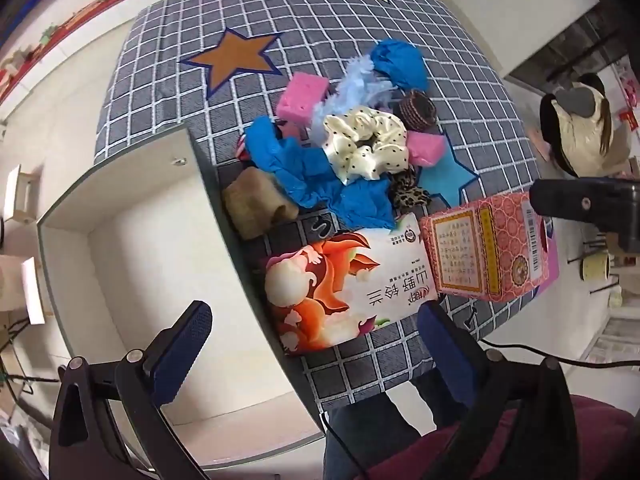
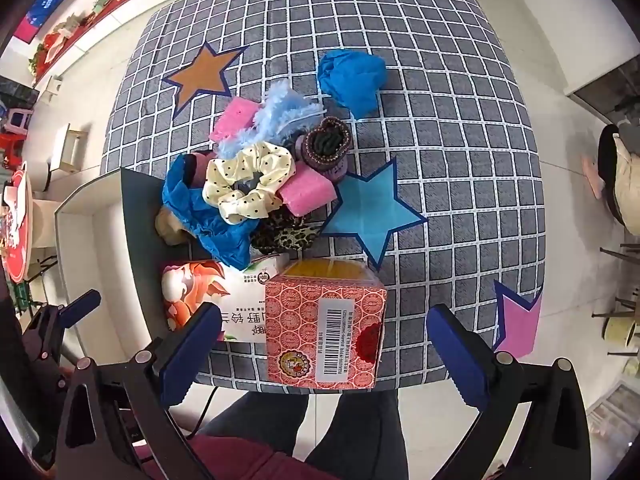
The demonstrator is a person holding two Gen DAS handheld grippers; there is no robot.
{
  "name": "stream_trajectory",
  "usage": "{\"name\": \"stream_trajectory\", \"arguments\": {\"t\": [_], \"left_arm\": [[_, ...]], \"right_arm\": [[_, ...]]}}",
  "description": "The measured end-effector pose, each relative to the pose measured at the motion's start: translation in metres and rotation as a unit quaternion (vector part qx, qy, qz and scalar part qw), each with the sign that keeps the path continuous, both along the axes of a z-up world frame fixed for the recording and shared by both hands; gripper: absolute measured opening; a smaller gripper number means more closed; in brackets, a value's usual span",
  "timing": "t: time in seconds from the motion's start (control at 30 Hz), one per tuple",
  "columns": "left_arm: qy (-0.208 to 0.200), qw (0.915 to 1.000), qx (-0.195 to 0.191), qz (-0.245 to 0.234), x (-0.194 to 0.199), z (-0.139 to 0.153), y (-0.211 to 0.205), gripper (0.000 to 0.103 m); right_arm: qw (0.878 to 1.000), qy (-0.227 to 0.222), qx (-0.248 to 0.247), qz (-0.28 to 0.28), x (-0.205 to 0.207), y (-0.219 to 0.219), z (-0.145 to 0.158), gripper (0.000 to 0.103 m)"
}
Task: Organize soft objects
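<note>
Both the left tool (image 1: 316, 344) and the right tool (image 2: 320, 356) hang released, grasping nothing. On the tabletop (image 2: 460, 140), beside the white box (image 1: 132, 264), lie two pink sponges (image 2: 308, 194), three scrunchies (image 2: 250, 188) and two tissue packs (image 2: 326, 328).

Bright, even indoor light, no hard shadows. Soft shadow under pile of soft objects (image 1: 344, 152). Mild glare on glossy tissue pack (image 1: 352, 284) and pale floor. Strong fisheye bending: checked tablecloth (image 2: 460, 160) grid bulges, frame corners go black. Centre sharp; far room edges smeared, slightly blurred.
</note>
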State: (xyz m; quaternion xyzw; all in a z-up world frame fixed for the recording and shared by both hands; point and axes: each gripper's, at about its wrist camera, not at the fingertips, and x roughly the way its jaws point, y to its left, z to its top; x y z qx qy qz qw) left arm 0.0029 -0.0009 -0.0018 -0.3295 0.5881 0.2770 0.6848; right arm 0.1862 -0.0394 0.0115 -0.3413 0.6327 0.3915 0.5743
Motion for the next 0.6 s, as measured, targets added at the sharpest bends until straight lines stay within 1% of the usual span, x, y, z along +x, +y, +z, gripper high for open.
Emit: {"name": "stream_trajectory", "arguments": {"t": [0.2, 0.4, 0.47, 0.6], "left_arm": [[-0.003, 0.9995, -0.006, -0.030, 0.012, -0.001, -0.003, 0.103], [-0.002, 0.9993, -0.003, -0.038, 0.016, 0.002, -0.007, 0.103], [-0.010, 0.9994, 0.006, -0.033, 0.021, -0.001, 0.006, 0.103], [-0.001, 0.9992, 0.024, -0.033, 0.029, 0.001, 0.019, 0.103]], "right_arm": [[1.000, -0.003, -0.005, -0.014, 0.008, -0.002, -0.001, 0.103], [1.000, -0.006, -0.009, -0.025, 0.012, -0.003, -0.001, 0.103], [1.000, -0.006, -0.006, -0.029, 0.015, -0.002, -0.003, 0.103], [0.999, -0.009, -0.003, -0.035, 0.028, 0.004, -0.002, 0.103]]}}
